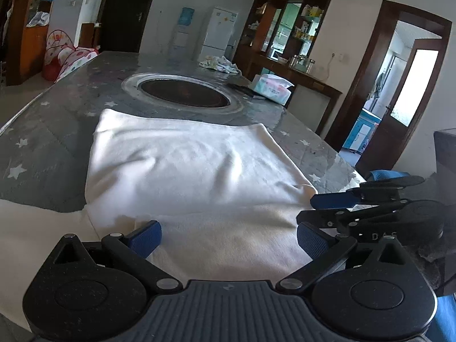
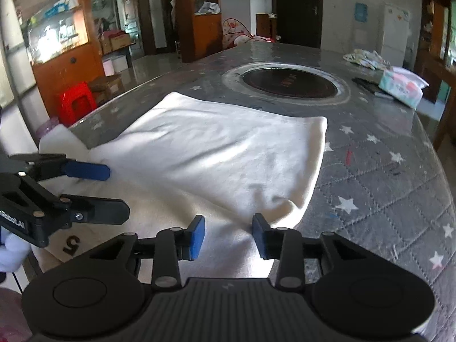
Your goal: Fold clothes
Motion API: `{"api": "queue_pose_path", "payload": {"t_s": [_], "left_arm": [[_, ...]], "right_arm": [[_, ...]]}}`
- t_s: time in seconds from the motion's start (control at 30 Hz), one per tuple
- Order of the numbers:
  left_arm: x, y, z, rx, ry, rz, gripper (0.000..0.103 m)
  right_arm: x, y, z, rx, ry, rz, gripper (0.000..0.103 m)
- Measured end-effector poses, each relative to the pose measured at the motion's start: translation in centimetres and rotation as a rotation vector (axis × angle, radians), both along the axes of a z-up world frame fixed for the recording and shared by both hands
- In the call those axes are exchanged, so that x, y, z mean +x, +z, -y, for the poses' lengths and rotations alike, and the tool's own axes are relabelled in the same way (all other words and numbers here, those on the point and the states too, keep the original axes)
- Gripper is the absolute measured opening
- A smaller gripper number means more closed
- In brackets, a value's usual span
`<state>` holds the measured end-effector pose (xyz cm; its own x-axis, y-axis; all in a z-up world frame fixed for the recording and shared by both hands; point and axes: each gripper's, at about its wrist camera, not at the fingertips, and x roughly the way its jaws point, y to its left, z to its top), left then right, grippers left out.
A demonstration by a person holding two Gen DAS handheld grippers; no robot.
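Here the white garment [image 1: 199, 165] lies beneath both spread, empty pairs of fingers [image 1: 145, 238], left and right [image 2: 196, 236].

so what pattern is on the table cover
Grey quilted table cover with white stars, clearest in the right wrist view.

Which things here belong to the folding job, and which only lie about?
For the job: white garment, left gripper, right gripper, both open.

Lying about: tissue pack, crumpled cloth, round table inset, red stool.
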<state>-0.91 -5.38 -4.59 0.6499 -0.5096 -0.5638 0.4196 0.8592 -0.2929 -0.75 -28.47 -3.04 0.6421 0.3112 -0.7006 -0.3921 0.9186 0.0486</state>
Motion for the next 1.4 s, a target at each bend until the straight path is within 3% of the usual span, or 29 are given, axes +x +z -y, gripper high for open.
{"api": "queue_pose_path", "payload": {"t_s": [0.27, 0.47, 0.63, 0.83, 0.93, 1.2, 1.4], "left_arm": [[-1.0, 1.0, -3.1, -0.012, 0.112, 0.029, 0.103], [-1.4, 1.7, -7.4, 0.069, 0.336, 0.074, 0.103], [-0.9, 1.8, -11.8, 0.119, 0.57, 0.07, 0.103], [0.1, 1.2, -16.9, 0.153, 0.782, 0.047, 0.103], [0.8, 0.6, -19.5, 0.14, 0.847, 0.023, 0.103], [1.2, -1.2, -24.5, -0.03, 0.921, -0.07, 0.101], [0.9, -2.4, -25.7, -0.12, 0.907, -0.114, 0.075]], "right_arm": [[-1.2, 0.3, -1.8, -0.054, 0.056, 0.048, 0.053], [-1.7, -0.3, -3.1, -0.077, 0.092, 0.041, 0.058], [-2.1, -0.1, -3.6, -0.076, 0.1, 0.048, 0.061], [-2.4, 0.3, -3.6, -0.081, 0.096, 0.059, 0.065], [-2.5, 0.5, -3.6, -0.077, 0.093, 0.063, 0.066], [-2.8, 0.9, -3.6, -0.066, 0.085, 0.073, 0.068], [-2.8, 1.0, -3.7, -0.06, 0.078, 0.075, 0.068]]}}
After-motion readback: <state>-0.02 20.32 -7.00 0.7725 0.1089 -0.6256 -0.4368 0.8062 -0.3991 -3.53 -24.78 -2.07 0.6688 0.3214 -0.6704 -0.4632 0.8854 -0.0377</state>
